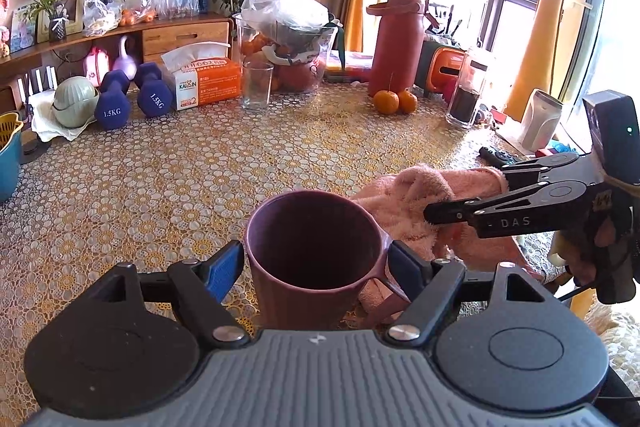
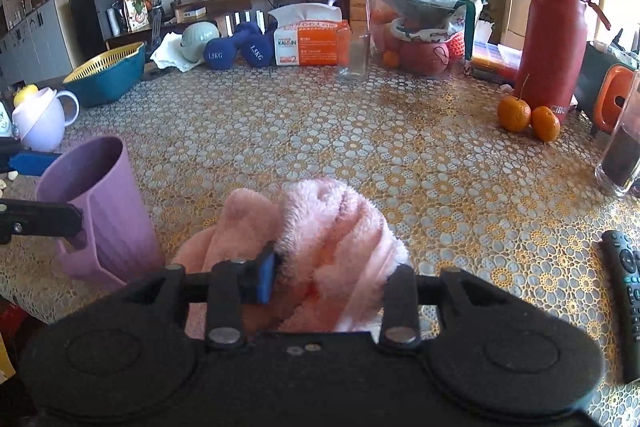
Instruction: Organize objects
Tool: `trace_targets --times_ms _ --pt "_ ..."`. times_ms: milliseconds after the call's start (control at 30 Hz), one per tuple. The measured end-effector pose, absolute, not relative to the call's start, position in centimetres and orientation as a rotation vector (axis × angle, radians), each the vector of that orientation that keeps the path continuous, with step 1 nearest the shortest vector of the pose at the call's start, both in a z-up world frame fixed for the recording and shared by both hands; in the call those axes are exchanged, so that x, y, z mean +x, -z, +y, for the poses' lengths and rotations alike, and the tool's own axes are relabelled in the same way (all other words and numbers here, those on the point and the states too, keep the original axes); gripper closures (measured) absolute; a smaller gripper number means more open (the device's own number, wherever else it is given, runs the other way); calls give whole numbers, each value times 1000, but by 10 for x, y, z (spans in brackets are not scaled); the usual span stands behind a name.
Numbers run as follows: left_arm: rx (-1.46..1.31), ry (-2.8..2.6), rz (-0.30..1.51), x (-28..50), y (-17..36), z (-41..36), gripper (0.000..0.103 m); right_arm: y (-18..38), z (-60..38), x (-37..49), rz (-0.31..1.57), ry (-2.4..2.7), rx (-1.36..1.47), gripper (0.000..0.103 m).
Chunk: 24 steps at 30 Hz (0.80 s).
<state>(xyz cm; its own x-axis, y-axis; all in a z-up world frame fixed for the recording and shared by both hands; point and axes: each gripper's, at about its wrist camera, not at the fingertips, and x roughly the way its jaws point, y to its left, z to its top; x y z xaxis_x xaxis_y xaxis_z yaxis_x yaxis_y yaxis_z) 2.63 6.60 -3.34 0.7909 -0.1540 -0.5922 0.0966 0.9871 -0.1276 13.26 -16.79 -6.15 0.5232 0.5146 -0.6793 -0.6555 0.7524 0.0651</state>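
Note:
A purple cup (image 1: 312, 259) stands upright on the patterned table between the blue pads of my left gripper (image 1: 316, 267), which is shut on it. The cup also shows in the right wrist view (image 2: 96, 211), with the left gripper's fingers (image 2: 40, 217) on either side. A crumpled pink towel (image 2: 320, 247) lies just right of the cup. My right gripper (image 2: 332, 279) is shut on the towel, its fingers buried in the fabric. In the left wrist view the right gripper (image 1: 436, 217) bites into the towel (image 1: 408, 203) from the right.
Along the far edge stand blue dumbbells (image 1: 132, 95), a tissue box (image 1: 206, 81), a clear glass (image 1: 257, 87), a bagged fruit bowl (image 1: 286, 39), a red bottle (image 1: 396, 43) and two oranges (image 1: 395, 101). A remote (image 2: 626, 291) lies right. A teal colander bowl (image 2: 106, 71) sits left.

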Motion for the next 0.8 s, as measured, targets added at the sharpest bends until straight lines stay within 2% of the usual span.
trace_targets --times_ms 100,200,267,400,433,500,633,733,800 --pt "-93 122 627 21 28 66 22 52 -179 123 716 -692 -186 49" --pt "-92 117 615 14 23 64 22 41 -189 110 674 -675 -172 33" --pt "-90 114 607 9 20 62 22 35 -194 101 657 -674 -158 28" --pt "-93 106 594 0 15 57 20 31 -200 86 595 -644 -159 4" --pt "-94 105 594 -2 14 56 20 33 -200 85 578 -619 -187 1" --pt "-97 101 598 -4 13 53 20 44 -197 93 590 -571 -264 1" --pt "-85 104 591 -13 10 45 19 74 -198 128 804 -540 -392 3" --pt "-82 109 580 -19 8 40 9 74 -211 138 882 -594 -437 2" --pt "-87 110 577 -20 7 39 7 71 -221 138 908 -600 -462 2"
